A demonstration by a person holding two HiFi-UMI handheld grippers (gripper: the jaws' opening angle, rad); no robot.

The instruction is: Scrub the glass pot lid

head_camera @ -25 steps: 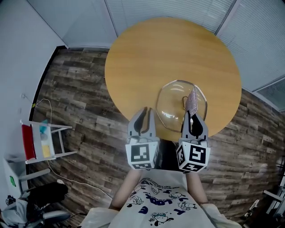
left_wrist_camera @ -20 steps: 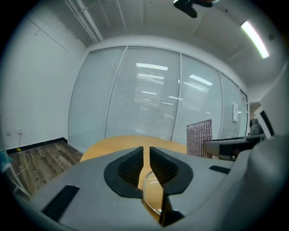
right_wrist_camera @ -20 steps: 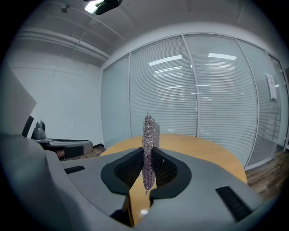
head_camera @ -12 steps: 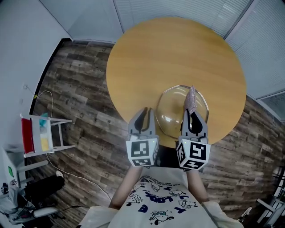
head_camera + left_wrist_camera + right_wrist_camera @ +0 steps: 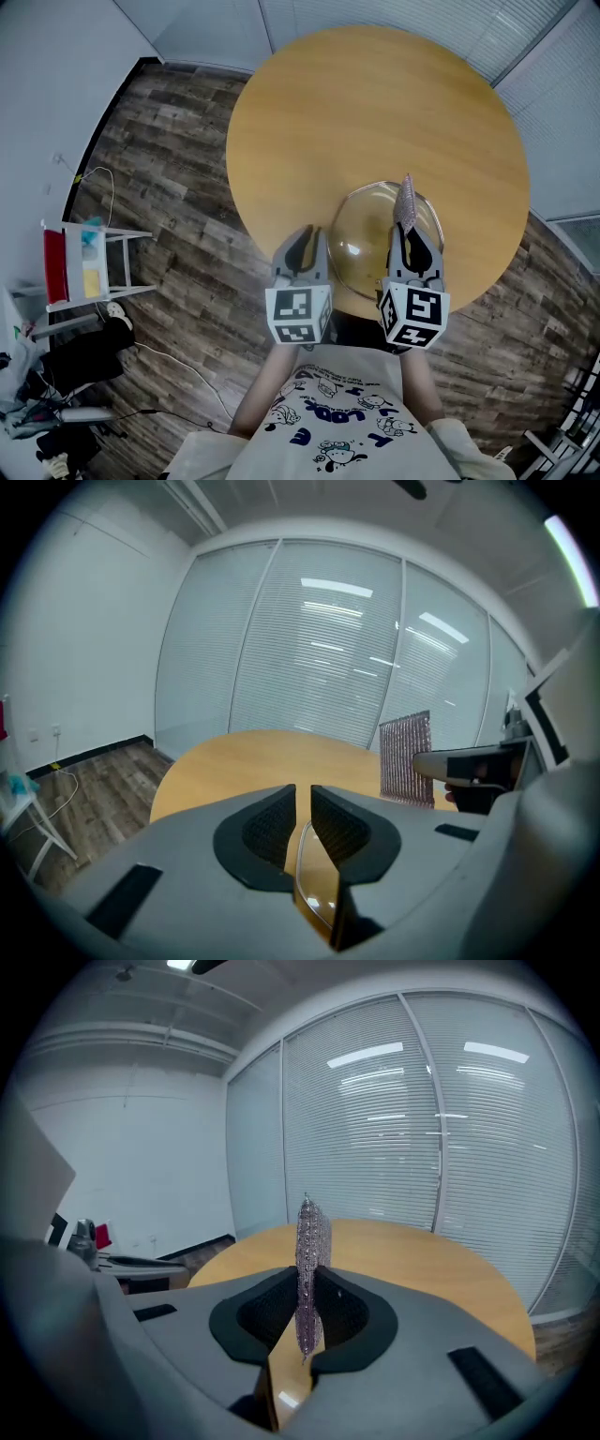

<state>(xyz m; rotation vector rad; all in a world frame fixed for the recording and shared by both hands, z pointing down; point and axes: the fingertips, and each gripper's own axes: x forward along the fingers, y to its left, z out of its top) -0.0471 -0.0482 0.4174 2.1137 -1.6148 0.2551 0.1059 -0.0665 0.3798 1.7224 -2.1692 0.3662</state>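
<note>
Floor: dark wood planks around the worktop, widest toward 9 o'clock in the head view.
Worktop: round, pale wood, filling the 12 o'clock half of the head view. Its 6 o'clock edge is just in front of the person.
Person: a printed light shirt at 6 o'clock, with both forearms reaching toward 12.
Rack: a small white frame on the floor at 9 o'clock. It holds red and yellow pieces and stands well apart from the worktop.
Lid: clear glass with a metal rim. It lies on the worktop near the 6 o'clock edge, a little toward 5, and the wood shows through it.
Left hand-held gripper: at the lid's 9 o'clock side. Its jaws are pressed almost together, leaving only a thin slit with nothing in it. Lower down, the lid's rim shows through the gap as a curved line.
Right hand-held gripper: above the lid's 3 o'clock side, pinching the scrubber between its pads.
Scrubber: a silvery-pink metal mesh sheet, held upright and seen edge-on in the right gripper view. It sticks out past the fingertips toward 12, above the glass. Whether it touches the lid cannot be told.
</note>
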